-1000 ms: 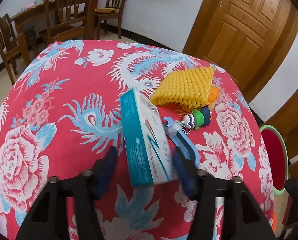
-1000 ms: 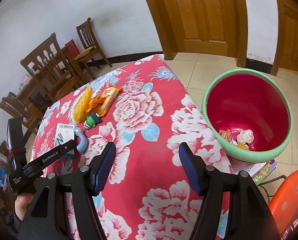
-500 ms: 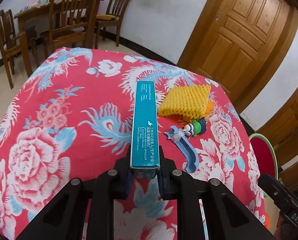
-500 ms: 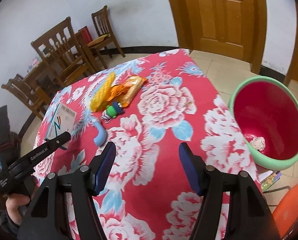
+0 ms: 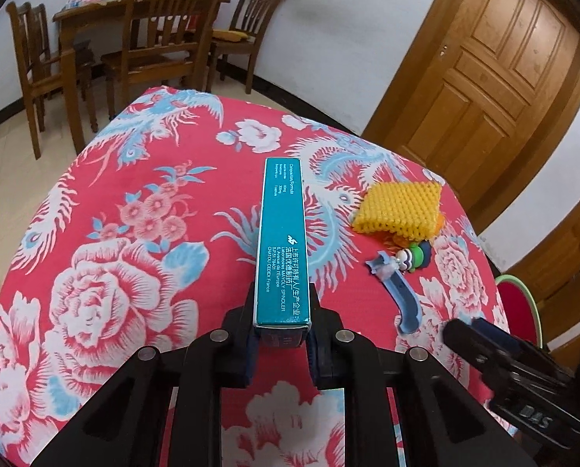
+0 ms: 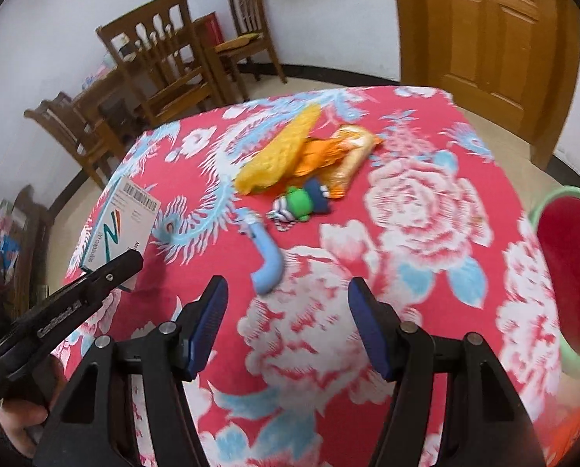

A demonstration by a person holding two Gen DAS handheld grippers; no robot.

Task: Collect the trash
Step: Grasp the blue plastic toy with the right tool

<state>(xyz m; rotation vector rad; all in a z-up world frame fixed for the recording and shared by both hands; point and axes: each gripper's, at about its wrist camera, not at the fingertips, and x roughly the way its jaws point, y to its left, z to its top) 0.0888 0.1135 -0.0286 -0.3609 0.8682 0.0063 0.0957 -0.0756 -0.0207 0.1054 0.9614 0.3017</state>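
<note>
- Red flowered cloth [image 5: 107, 241] covers the table on which everything lies, with a white wall behind.
- The left gripper [image 5: 281, 344] is clamped on the near end of a teal box [image 5: 282, 241]; its jaws have just been closing onto it, and the pads press both broad sides.
- The box stands on a narrow edge, its long axis running straight away from the gripper along the line of the fingers, the far end pointing across the table towards the chairs; in the right wrist view its white face with a barcode [image 6: 120, 225] shows at the left, by the table's left edge.
- The right gripper [image 6: 286, 323] has its jaws wide apart with nothing between them, above the cloth and just short of a blue curved plastic piece [image 6: 266, 260].
- One such blue piece lies on the cloth, its long axis running away from the right gripper.
- Beyond it lie one small toy figure [image 6: 303, 204] in green and blue, one yellow foam net [image 6: 280, 155] and one orange wrapper [image 6: 340, 155]; the net overlaps the wrapper.
- One bin [image 6: 541, 214], green-rimmed and red inside, stands off the table's right edge; only part of its inside shows and I cannot tell its contents.
- Three wooden chairs [image 5: 165, 39] stand around a wooden table in the left wrist view, and a wooden door [image 5: 480, 74] is to the right.
</note>
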